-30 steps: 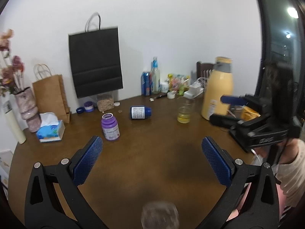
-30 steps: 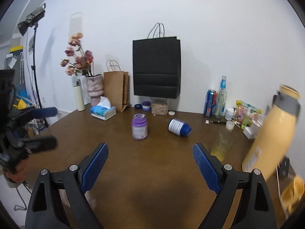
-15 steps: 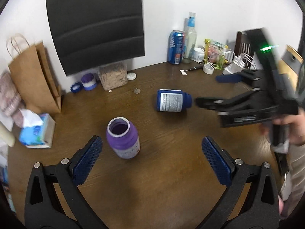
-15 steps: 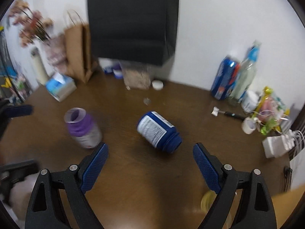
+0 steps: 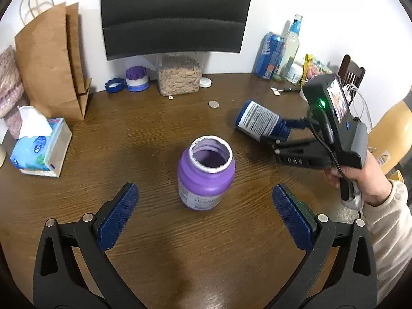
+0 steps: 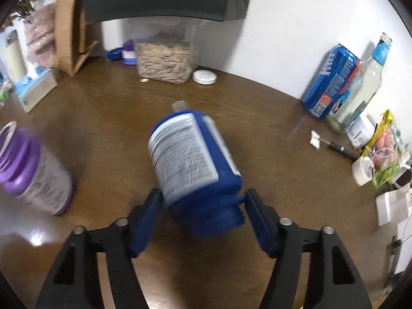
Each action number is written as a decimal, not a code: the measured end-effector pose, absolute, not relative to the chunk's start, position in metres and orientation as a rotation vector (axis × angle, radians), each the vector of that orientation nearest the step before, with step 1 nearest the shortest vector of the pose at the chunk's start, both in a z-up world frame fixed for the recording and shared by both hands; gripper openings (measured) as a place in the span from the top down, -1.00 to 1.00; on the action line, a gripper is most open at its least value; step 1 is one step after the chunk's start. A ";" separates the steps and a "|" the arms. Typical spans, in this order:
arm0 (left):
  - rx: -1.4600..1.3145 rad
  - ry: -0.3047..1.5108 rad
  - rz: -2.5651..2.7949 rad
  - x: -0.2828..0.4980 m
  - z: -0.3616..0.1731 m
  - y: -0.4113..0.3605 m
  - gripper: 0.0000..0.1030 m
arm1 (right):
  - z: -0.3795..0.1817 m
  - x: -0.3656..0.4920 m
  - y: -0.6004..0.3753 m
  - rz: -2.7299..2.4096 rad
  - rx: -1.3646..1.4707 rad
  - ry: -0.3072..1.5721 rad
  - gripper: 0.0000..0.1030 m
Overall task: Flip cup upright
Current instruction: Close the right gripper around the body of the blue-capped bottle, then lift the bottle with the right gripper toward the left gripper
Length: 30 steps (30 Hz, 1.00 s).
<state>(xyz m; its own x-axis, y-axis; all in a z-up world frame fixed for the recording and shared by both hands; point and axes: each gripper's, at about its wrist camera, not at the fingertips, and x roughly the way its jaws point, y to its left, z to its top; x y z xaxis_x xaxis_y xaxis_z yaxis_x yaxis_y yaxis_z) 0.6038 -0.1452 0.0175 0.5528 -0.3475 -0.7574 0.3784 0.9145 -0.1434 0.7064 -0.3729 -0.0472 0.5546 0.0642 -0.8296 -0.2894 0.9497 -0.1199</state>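
Observation:
A blue bottle (image 6: pixel 188 154) with a white label lies tilted on the brown table (image 5: pixel 128 134), its base pointing away from the right wrist camera. My right gripper (image 6: pixel 203 193) is shut on its neck end, one pad on each side. In the left wrist view the same blue bottle (image 5: pixel 258 121) is at the right, and a person's hand (image 5: pixel 360 180) holds the right gripper (image 5: pixel 288 134) there. A purple bottle (image 5: pixel 206 172) stands upright with its mouth open. My left gripper (image 5: pixel 204 186) is open just short of it, touching nothing.
A tissue box (image 5: pixel 41 149) and a brown paper bag (image 5: pixel 51 59) stand at the left. A black bag (image 5: pixel 172 13), a jar of nuts (image 5: pixel 179 74), a blue can (image 5: pixel 269 55) and a clear bottle (image 5: pixel 291 49) line the wall. A coin (image 5: pixel 213 104) lies mid-table.
Both grippers have moved forward and down over the table. The right gripper has closed on the blue bottle's neck end, and the bottle's base has tipped up. The left gripper stays open.

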 end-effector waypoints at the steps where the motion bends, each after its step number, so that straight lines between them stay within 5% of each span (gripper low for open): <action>1: 0.039 0.880 -0.447 0.600 0.018 -0.144 -1.00 | -0.047 0.698 -0.370 0.228 -0.270 0.964 -0.32; 14: 0.012 0.902 -0.444 0.549 -0.007 -0.124 -0.98 | -0.037 0.535 -0.258 0.663 -0.341 0.933 -0.32; 17: -0.047 0.949 -0.389 0.549 -0.022 -0.107 -0.91 | -0.039 0.517 -0.231 0.748 -0.380 0.897 -0.33; 20: -0.037 0.970 -0.326 0.546 -0.035 -0.097 -0.55 | -0.042 0.512 -0.228 0.757 -0.377 0.864 -0.37; 23: -0.065 0.982 -0.303 0.545 -0.039 -0.086 -0.50 | -0.046 0.510 -0.242 0.754 -0.300 0.852 -0.54; 30: -0.040 0.974 -0.256 0.535 -0.037 -0.083 -0.43 | -0.049 0.515 -0.284 0.715 -0.102 0.821 -0.54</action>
